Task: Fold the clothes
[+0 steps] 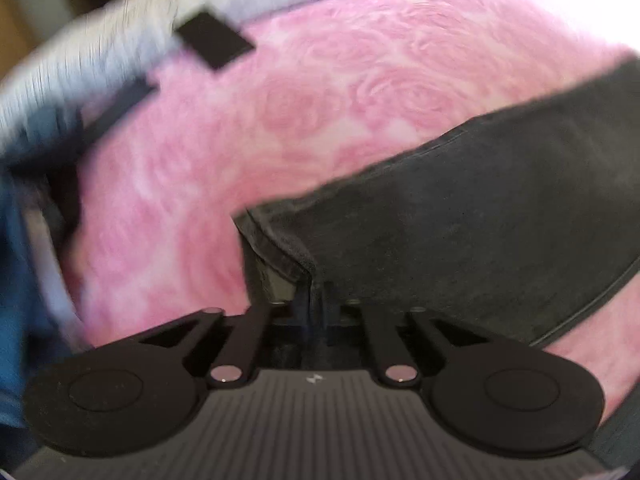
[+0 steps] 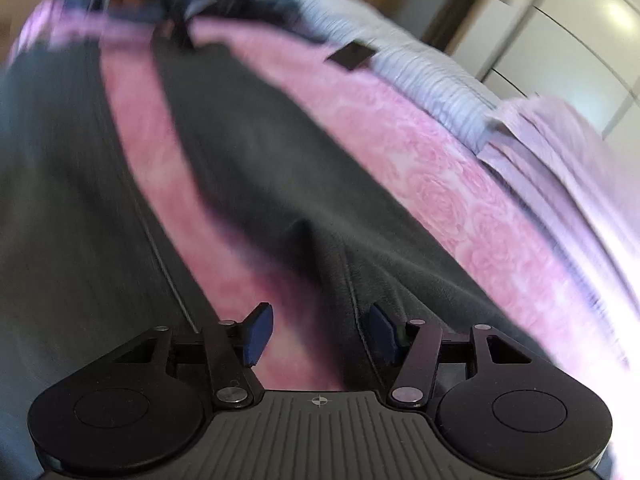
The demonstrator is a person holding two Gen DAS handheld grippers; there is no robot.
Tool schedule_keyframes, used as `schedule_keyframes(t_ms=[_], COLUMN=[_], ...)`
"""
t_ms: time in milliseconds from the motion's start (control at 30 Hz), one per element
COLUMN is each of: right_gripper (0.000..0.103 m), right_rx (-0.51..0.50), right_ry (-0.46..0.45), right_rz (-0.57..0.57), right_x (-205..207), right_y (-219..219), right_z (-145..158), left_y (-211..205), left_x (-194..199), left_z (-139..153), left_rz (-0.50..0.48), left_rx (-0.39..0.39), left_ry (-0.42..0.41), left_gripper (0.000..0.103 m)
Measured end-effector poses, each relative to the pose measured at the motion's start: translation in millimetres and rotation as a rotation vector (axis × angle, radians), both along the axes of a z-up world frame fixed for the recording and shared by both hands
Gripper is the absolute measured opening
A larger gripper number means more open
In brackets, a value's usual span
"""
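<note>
Because the left gripper (image 1: 316, 300) is clamped on the hem of the dark trousers (image 1: 460, 216) spread on the pink bed (image 1: 320, 80), lifting it to fold, the right gripper (image 2: 320, 334) hovers with fingers apart.

The right gripper (image 2: 316, 336) is held open above dark grey trousers (image 2: 260, 152). The trousers are spread on a pink rose-patterned blanket (image 2: 440, 168).

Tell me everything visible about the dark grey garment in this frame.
The dark grey garment looks like soft, matte, fleecy trousers with stitched hems. Two long legs lie spread on the pink rose-patterned blanket, a strip of pink showing between them. The left gripper is shut on one hem corner, lifting it off the blanket. The right gripper is open over the other end.
</note>
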State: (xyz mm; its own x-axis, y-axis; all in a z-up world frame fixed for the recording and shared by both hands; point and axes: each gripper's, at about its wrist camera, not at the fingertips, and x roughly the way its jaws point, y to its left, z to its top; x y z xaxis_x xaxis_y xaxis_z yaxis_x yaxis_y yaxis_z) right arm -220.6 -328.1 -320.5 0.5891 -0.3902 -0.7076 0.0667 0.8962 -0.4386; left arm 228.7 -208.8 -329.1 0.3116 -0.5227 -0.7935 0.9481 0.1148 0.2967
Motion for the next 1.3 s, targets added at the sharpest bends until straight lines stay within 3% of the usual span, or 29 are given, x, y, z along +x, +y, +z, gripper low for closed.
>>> schedule_keyframes(t_ms=[33, 100, 233, 300, 367, 533, 600, 667, 733, 833, 1000, 1100, 1167, 1233, 1300], right_gripper=[0.056, 0.056, 0.056, 0.056, 0.056, 0.056, 0.056, 0.056, 0.056, 0.056, 0.056, 0.056, 0.056, 0.056, 0.056], right_rx=[-0.037, -0.087, -0.163, -0.164, -0.157, -0.259, -0.283, -0.303, -0.304, -0.273, 0.011, 0.038, 0.095, 0.16, 0.222], right_ry=[0.024, 0.043, 0.085, 0.099, 0.102, 0.105, 0.121, 0.136, 0.141, 0.126, -0.059, -0.098, -0.072, -0.018, 0.018], right_rz=[0.014, 0.039, 0.081, 0.075, 0.061, 0.067, 0.107, 0.14, 0.15, 0.139, 0.155, 0.113, 0.086, 0.06, 0.04], right_x=[6, 15, 28, 24, 19, 17, 24, 30, 35, 42, 49, 63, 81, 102, 124], right_y=[3, 4, 9, 12, 16, 30, 32, 34, 34, 33, 15, -26, -67, -106, -141], right_z=[-5, -13, -25, -26, -25, -22, -24, -28, -32, -29, 21, 35, 35, 27, 17], left_y=[-2, -10, -15, -10, -2, 15, 20, 21, 17, -1, -39, -59, -66, -68, -65], left_x=[3, 17, 16, 15, 20, 46, 52, 53, 52, 44, 43, 45, 53, 60, 64], left_z=[4, 5, -8, -13, -14, -2, 3, 7, 8, 9, 3, -4, -10, -14, -15], left_rz=[0.005, 0.051, 0.057, 0.075, 0.113, 0.2, 0.216, 0.209, 0.194, 0.136, 0.054, 0.027, 0.041, 0.06, 0.061], left_rx=[-0.028, -0.05, -0.016, -0.015, -0.035, -0.088, -0.102, -0.115, -0.118, -0.122, -0.072, -0.032, -0.007, 0.004, -0.007], left_ry=[-0.03, -0.008, -0.057, -0.116, -0.117, 0.081, 0.18, 0.255, 0.282, 0.212, 0.13, 0.088, 0.111, 0.161, 0.218], left_gripper=[0.005, 0.005, 0.006, 0.006, 0.005, 0.005, 0.013, 0.031, 0.032, 0.033, 0.042, 0.047, 0.053, 0.051, 0.035])
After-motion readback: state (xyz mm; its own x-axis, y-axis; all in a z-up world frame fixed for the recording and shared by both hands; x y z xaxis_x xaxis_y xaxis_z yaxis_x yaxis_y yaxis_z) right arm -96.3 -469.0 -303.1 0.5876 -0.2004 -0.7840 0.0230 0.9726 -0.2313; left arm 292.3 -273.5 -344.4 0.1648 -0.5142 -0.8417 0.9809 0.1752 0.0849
